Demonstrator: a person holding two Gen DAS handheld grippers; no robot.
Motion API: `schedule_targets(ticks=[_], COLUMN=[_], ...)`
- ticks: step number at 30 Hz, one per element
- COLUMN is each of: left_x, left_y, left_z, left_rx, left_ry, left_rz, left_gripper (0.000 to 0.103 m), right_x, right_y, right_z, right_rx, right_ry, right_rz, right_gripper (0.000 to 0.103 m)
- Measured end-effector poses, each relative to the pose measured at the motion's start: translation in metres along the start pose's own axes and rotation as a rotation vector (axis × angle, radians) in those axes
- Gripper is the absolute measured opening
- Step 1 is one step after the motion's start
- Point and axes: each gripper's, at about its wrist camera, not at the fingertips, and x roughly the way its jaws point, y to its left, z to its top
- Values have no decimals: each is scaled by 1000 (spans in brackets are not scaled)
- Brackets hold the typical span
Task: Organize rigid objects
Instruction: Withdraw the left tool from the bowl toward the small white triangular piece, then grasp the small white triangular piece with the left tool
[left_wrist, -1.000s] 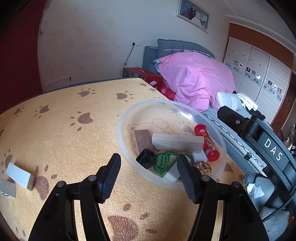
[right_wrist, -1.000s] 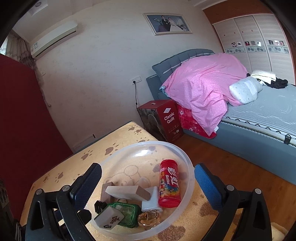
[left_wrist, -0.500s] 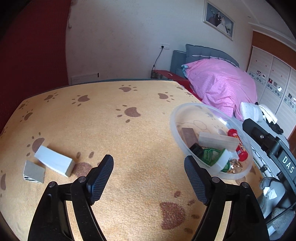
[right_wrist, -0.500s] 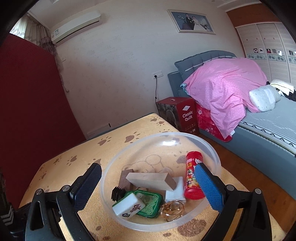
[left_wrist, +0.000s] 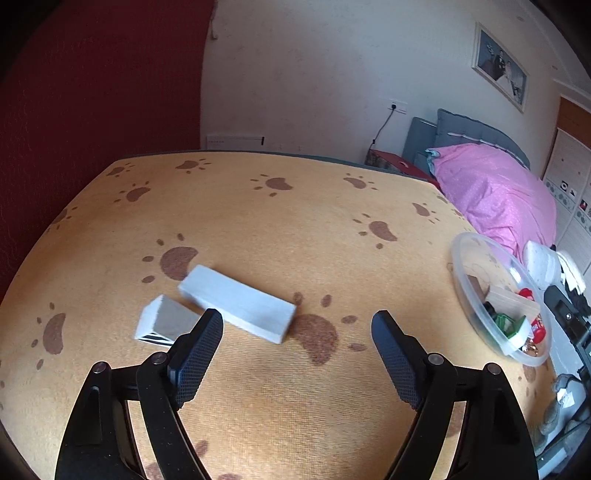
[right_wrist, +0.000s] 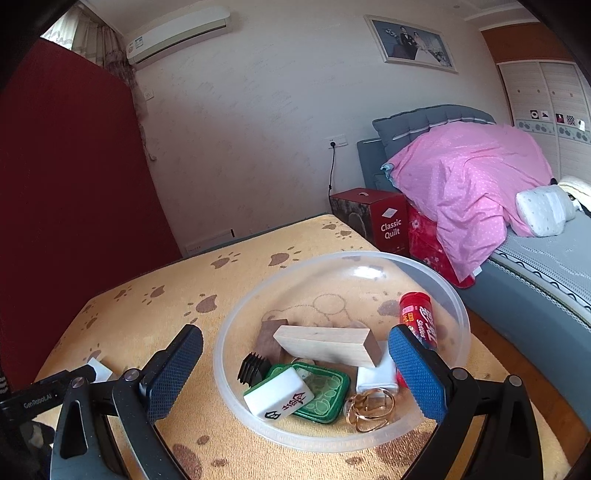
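Observation:
A long white block (left_wrist: 236, 308) lies on the paw-print cloth, with a small grey-and-white wedge block (left_wrist: 162, 325) beside it at the left. My left gripper (left_wrist: 297, 321) hovers just short of them, its jaws opening with nothing between them. At the right stands the clear plastic bowl (left_wrist: 458, 258) (right_wrist: 229, 332). It holds a wooden block (right_wrist: 325, 345), a mahjong tile (right_wrist: 279, 395), a green tin (right_wrist: 327, 393), a red candy tube (right_wrist: 419, 321), gold rings (right_wrist: 369, 406) and a black ribbed cap (right_wrist: 253, 369). My right gripper (right_wrist: 295, 336) stands open above the bowl's near side and grips nothing.
The yellow cloth (left_wrist: 295, 221) covers a table beside a red wall (left_wrist: 92, 92). A bed with a pink quilt (right_wrist: 472, 177) and a red "Classic Quilt" box (right_wrist: 388, 225) stand beyond the table's far right edge. The bowl sits near the table's right edge.
The left gripper has swung left, away from the bowl, until the two white blocks lie just ahead of it, and its jaws have widened. The right gripper shifted only slightly over the bowl.

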Motion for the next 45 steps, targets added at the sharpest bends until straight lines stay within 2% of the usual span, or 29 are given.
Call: schedule_targets(ticks=[4,10,13,19,25,31,33,35,38,45], left_x=[1,4,8,16,24,40,44,46,44,35], left_y=[29,64,81,96,84,80,81,85,85,78], left_z=[-3,-12,-16,-14,-4,8,10,11,10,3], left_rx=[-35,-15,-20,-25,107,197,199,182,189,198], left_ry=[15,46,71,117,119,131,143,154,146,145], left_rz=[53,138,148,117,139,111,84,15,-18,-17], left_gripper=[83,83,83,83,83,83,80,66,56,56], right_x=[1,3,5,7,8,8,8,8,8,11], right_y=[4,7,8,9,8,8,8,8,8,6], right_z=[-2,-3,-3,-4,-3,-4,-4,-4,-5,-6], right_rx=[-20,-40,-47,-48,-47,-51,-51,-50,-52,-44], right_ry=[4,15,20,29,31,29,29,30,31,44], right_rz=[5,5,4,-3,-5,-6,-6,-6,-8,-13], right_gripper=[102,102,102,102,102,102,102,102,102,102])
